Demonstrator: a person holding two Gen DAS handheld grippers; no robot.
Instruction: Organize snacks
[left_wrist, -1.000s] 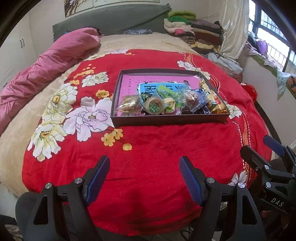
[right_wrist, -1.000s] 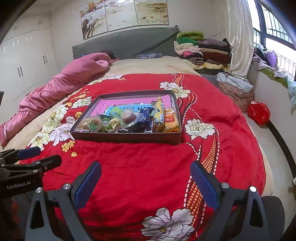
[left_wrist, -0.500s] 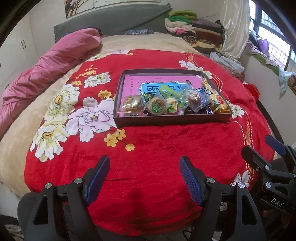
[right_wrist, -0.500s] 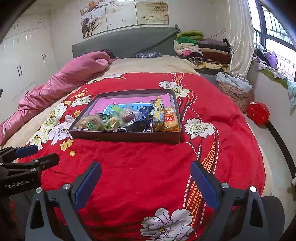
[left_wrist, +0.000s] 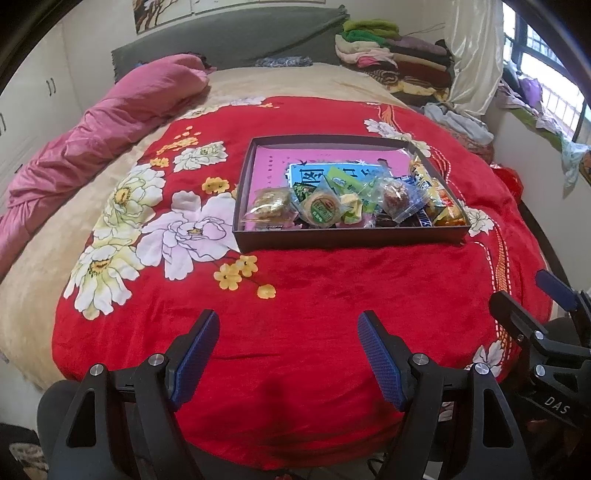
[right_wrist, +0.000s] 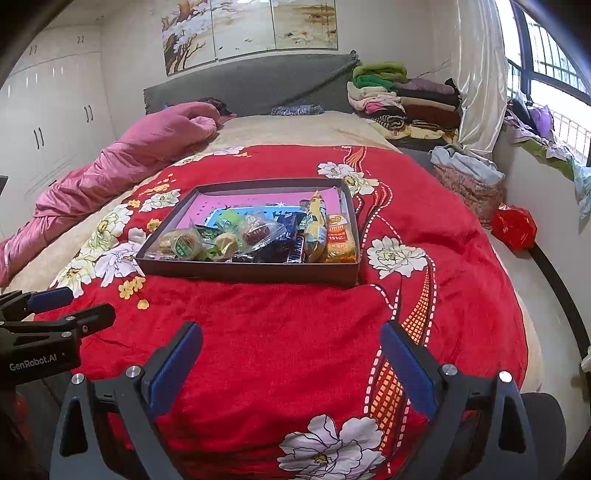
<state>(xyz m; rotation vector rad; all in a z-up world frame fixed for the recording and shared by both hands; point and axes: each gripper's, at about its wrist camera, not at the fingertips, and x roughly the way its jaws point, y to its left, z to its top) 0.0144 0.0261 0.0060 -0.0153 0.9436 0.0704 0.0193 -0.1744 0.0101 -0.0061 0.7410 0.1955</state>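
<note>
A dark shallow box (left_wrist: 347, 238) with a pink floor sits on the red flowered blanket (left_wrist: 314, 295); it also shows in the right wrist view (right_wrist: 255, 273). Several wrapped snacks are piled along its near side: a round green-labelled cake (left_wrist: 320, 209), a clear-wrapped brown pastry (left_wrist: 397, 195), a yellow packet (right_wrist: 317, 229) and an orange packet (right_wrist: 339, 238). My left gripper (left_wrist: 288, 326) is open and empty above the blanket's near part. My right gripper (right_wrist: 291, 338) is open and empty, also short of the box.
A pink quilt (left_wrist: 92, 140) lies along the bed's left side. Folded clothes (right_wrist: 399, 99) are stacked at the back right. A red bag (right_wrist: 515, 227) lies on the floor at the right. White wardrobes (right_wrist: 48, 125) stand at the left.
Both grippers have edged slightly forward toward the box; jaws unchanged and open.
</note>
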